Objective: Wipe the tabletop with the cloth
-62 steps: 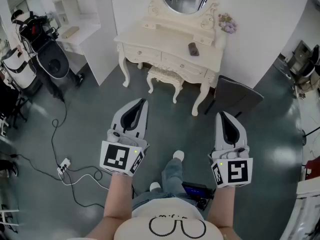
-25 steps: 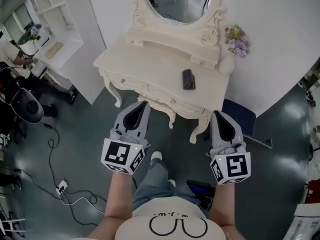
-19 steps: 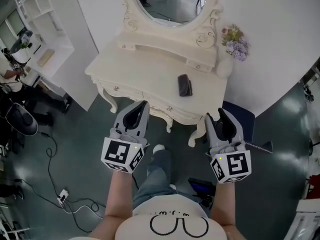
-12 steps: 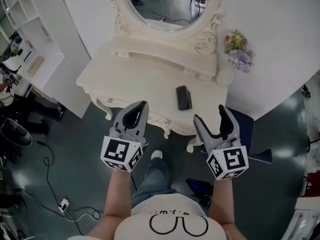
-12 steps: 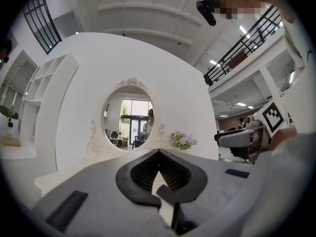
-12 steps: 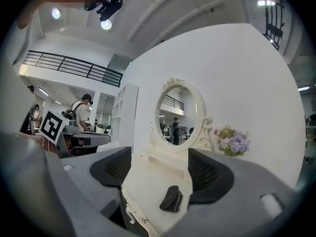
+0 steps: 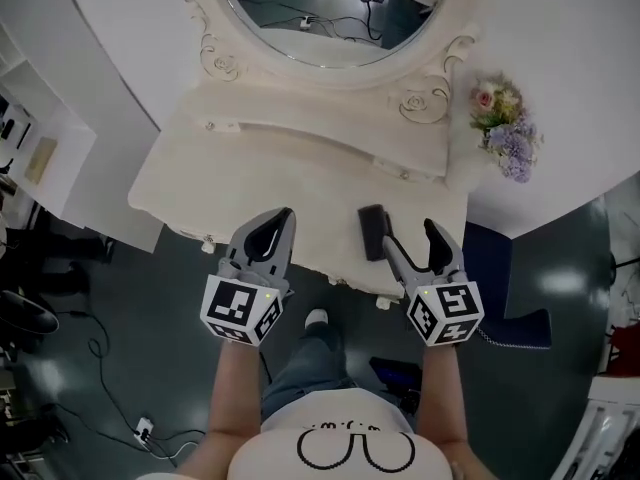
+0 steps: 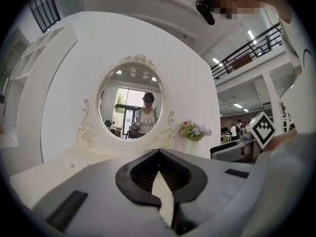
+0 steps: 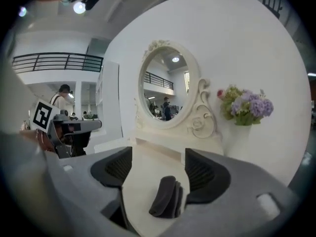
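Note:
A dark folded cloth (image 7: 372, 231) lies near the front edge of the cream dressing table (image 7: 250, 173). My right gripper (image 7: 408, 236) is open, just right of the cloth in the head view. Its jaws have just been opening from shut, then drew in slightly. In the right gripper view the cloth (image 9: 167, 197) shows low between the spread jaws of the right gripper (image 9: 158, 156), resting on the tabletop (image 9: 143, 181) with neither pad pressing it. My left gripper (image 7: 281, 218) is shut and empty over the table's front edge. Its tips meet in the left gripper view (image 8: 159, 154).
An oval mirror (image 7: 320, 13) rises at the back of the table. A vase of flowers (image 7: 505, 128) stands at the back right corner. A dark chair (image 7: 515, 298) sits on the floor to the right, white shelves (image 7: 35, 158) to the left, cables (image 7: 140, 428) below.
Both grippers have come forward over the table's front edge. The right jaws went from shut to wide open beside the cloth. The left jaws stayed shut.

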Demonstrator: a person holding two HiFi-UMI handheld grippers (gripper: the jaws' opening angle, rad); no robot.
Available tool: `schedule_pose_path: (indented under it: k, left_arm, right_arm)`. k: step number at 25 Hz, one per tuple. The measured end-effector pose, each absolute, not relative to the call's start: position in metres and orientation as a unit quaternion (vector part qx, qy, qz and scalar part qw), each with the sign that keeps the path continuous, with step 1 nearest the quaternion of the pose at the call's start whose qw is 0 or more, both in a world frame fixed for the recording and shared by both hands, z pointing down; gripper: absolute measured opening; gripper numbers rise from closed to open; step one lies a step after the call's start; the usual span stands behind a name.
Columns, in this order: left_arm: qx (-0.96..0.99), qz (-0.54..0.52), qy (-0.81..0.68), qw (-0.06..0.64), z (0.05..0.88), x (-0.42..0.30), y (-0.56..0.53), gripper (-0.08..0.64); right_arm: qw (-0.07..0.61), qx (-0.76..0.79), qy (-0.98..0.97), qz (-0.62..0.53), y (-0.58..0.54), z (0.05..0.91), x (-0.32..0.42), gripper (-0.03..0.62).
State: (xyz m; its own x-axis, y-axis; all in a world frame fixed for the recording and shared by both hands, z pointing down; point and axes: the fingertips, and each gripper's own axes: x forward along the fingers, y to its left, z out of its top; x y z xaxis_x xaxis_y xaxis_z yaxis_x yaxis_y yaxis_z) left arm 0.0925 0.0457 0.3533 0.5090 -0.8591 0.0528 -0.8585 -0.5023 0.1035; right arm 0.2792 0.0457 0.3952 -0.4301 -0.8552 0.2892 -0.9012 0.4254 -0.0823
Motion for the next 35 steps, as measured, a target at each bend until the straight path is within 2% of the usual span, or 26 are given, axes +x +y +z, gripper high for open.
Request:
schedule_pose_path:
  k: [7, 13, 15, 24, 30, 35]
  left_arm:
    - [0.88, 0.018, -0.463, 0.101, 0.39, 0.09, -0.011, -0.002]
    - [0.883, 0.056, -0.444, 0.141, 0.432, 0.099, -0.025, -0.002]
    - [0.882, 0.061, -0.443, 0.147, 0.441, 0.104, -0.031, -0.003]
    - [0.876, 0.076, -0.446, 0.165, 0.462, 0.121, -0.038, -0.002]
    - [0.874, 0.066, -0.451, 0.171, 0.458, 0.128, -0.039, -0.003]
    - [0.871, 0.055, -0.462, 0.158, 0.439, 0.125, -0.04, -0.003]
  right_arm:
    - [0.168, 0.529, -0.805, 0.208, 0.005, 0.487, 0.278, 0.327]
    - [0.201, 0.524, -0.778, 0.284, -0.001, 0.547, 0.289, 0.284]
    - [0.216, 0.516, -0.771, 0.305, -0.006, 0.563, 0.294, 0.266]
    - [0.276, 0.487, -0.741, 0.371, -0.008, 0.604, 0.295, 0.258]
    - [0.251, 0.472, -0.742, 0.406, -0.006, 0.605, 0.284, 0.096]
    - [0.248, 0.489, -0.744, 0.381, -0.009, 0.587, 0.296, 0.063]
